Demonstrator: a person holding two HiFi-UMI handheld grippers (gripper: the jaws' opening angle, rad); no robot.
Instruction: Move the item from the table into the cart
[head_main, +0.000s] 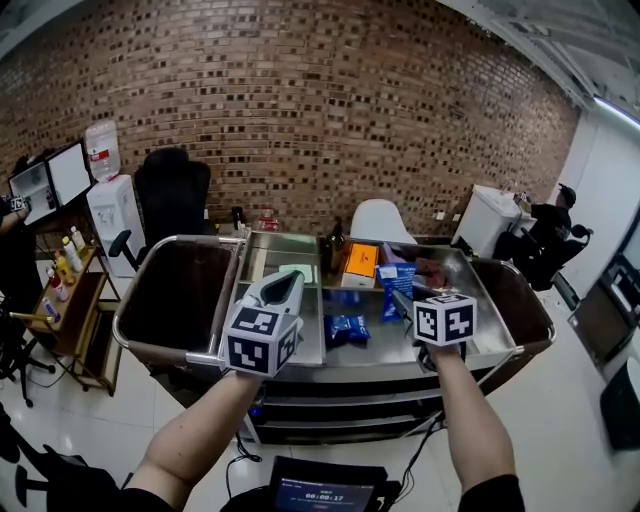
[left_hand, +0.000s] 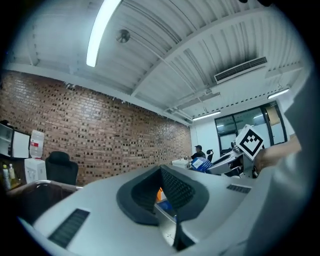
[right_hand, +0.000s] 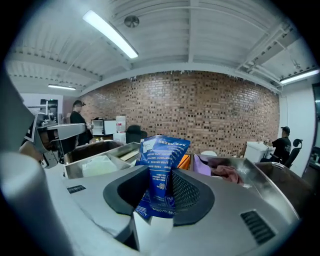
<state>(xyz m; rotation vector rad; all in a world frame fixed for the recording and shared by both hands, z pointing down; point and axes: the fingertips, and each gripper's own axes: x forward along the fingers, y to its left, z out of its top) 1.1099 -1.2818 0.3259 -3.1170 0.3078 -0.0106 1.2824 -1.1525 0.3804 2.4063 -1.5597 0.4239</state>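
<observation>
My right gripper (head_main: 402, 298) is shut on a blue printed packet (head_main: 396, 287), which stands upright between its pads (right_hand: 186, 189) in the right gripper view (right_hand: 162, 160). It hovers over the steel trays (head_main: 300, 345) of the long metal counter. A second blue packet (head_main: 346, 329) lies on the steel surface between my two grippers. My left gripper (head_main: 288, 282) is shut with nothing in it, and in the left gripper view its jaws (left_hand: 161, 186) meet. Beyond them that view shows the held blue packet (left_hand: 202, 163) and the right gripper's marker cube (left_hand: 248, 141).
Black bins flank the counter at the left (head_main: 175, 290) and right (head_main: 522, 300). An orange box (head_main: 360, 260) and a pink cloth (right_hand: 227, 173) sit in the back trays. Behind are a black chair (head_main: 172, 195), a water dispenser (head_main: 108, 200), a white chair (head_main: 381, 221) and a seated person (head_main: 552, 228).
</observation>
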